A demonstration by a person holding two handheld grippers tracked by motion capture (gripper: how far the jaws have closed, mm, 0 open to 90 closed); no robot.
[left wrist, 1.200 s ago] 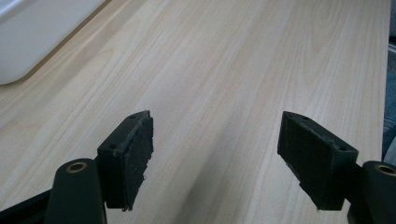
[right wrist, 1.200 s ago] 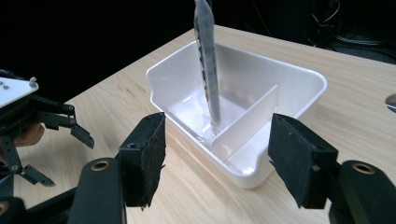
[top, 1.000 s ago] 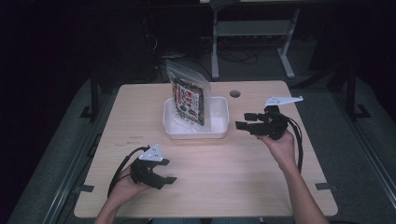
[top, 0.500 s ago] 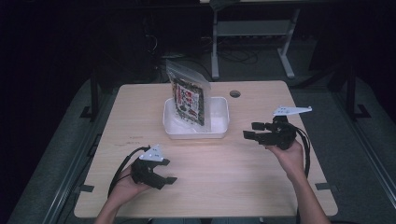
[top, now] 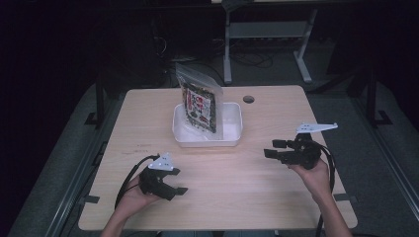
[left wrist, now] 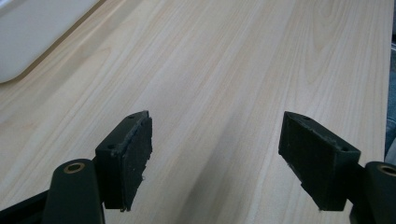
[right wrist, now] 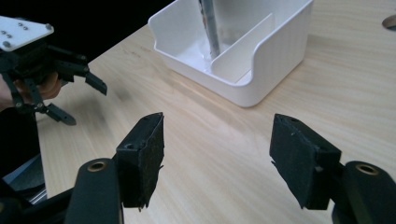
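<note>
A clear plastic bag with a printed packet inside [top: 199, 101] stands upright in a white divided bin [top: 232, 134] at the table's middle back. The bin [right wrist: 261, 70] also appears ahead of my right gripper [right wrist: 217, 163], whose jaws stand open over bare wood. That right gripper [top: 274, 149] hovers to the right of the bin and points left. My left gripper [top: 179, 185] rests near the front left, open with nothing between its jaws. In its own view the left gripper [left wrist: 217, 158] faces bare tabletop, with the bin's corner [left wrist: 28, 32] at the upper left.
The light wooden table [top: 148, 113] has a round cable hole [top: 248, 99] behind the bin. A metal stand [top: 267, 34] and cables sit on the dark floor beyond the table. The left gripper [right wrist: 77, 91] is visible far off in the right gripper view.
My right gripper has drawn back from beside the bin toward the table's front right and sunk a little. The left gripper has stayed put.
</note>
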